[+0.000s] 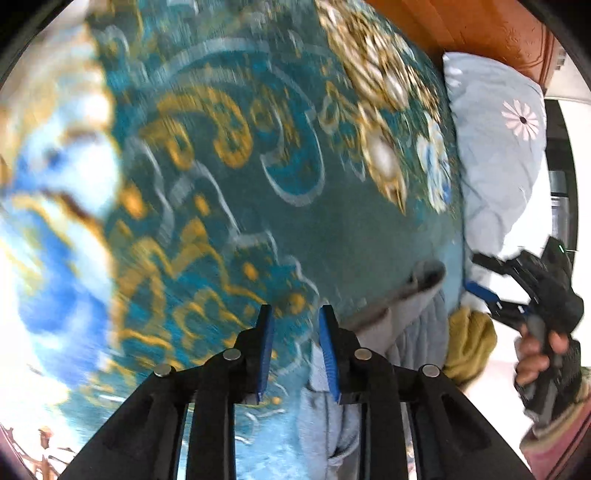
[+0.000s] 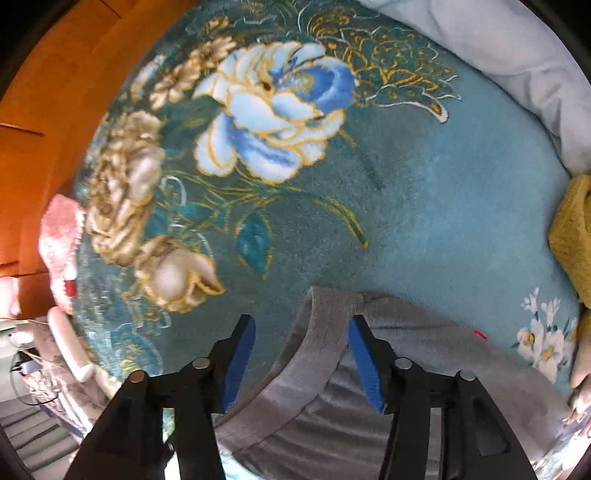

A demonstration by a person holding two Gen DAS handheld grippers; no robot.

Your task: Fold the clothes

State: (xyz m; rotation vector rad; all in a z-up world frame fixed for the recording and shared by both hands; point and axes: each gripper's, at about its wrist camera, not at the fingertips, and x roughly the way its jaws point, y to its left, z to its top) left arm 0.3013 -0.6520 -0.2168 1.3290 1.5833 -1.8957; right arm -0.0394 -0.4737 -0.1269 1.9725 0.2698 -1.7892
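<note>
A grey fleece garment (image 2: 369, 369) lies on a teal floral blanket (image 2: 406, 206). Its banded edge curves under my right gripper (image 2: 301, 332), which is open, with the jaws apart over that edge. In the left wrist view the same grey garment (image 1: 388, 325) lies low and to the right. My left gripper (image 1: 295, 321) is open and empty above the blanket (image 1: 258, 206), beside the garment's edge. The right gripper (image 1: 524, 291), held in a hand, shows at the right of the left wrist view. This view is motion-blurred.
A mustard knit garment (image 2: 570, 229) lies at the blanket's right edge and shows in the left wrist view (image 1: 469, 339). A pale blue pillow (image 1: 495, 147) lies by an orange wooden headboard (image 1: 480, 26). A pink fluffy item (image 2: 61, 243) sits at the far left.
</note>
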